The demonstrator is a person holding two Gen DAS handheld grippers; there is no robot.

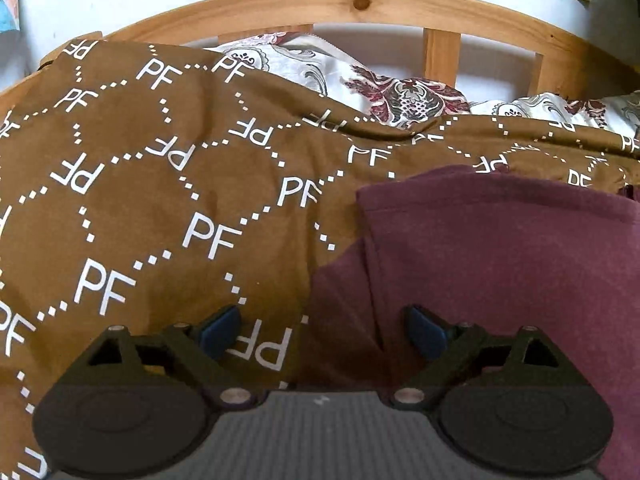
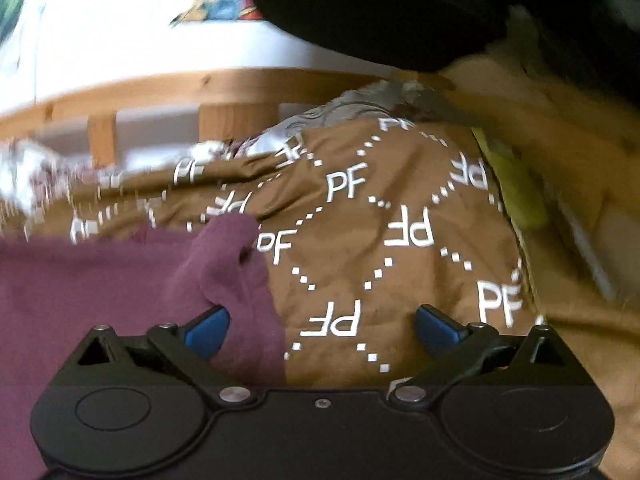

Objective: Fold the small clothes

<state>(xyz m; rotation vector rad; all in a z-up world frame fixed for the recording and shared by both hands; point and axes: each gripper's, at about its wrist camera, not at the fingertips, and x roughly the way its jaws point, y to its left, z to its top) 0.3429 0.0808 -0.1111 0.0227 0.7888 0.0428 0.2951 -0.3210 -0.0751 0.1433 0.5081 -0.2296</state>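
On a bed, the left gripper (image 1: 322, 334) hangs with its 2 blue-padded fingers (image 1: 221, 332) spread wide and nothing between them; below the gap lies the edge where a maroon garment (image 1: 500, 264) meets the brown bedspread (image 1: 160, 208) printed with white "PF" letters; the garment spreads ahead and to the right of this gripper, one fold line running away from its right finger; whether the pads touch the cloth cannot be told. The right gripper (image 2: 320, 332) is likewise wide open and grips nothing; its left finger (image 2: 208, 334) sits against a bunched corner of the maroon garment (image 2: 224, 272), which stretches off to its left, while its right finger lies over bare bedspread (image 2: 380, 216). Beyond both grippers, a patterned white pillow (image 1: 400, 92) leans at the wooden headboard (image 1: 360, 4); to the far right of the right gripper, a yellow-green item (image 2: 516, 188) sits beside the bedspread; this view is motion-blurred.
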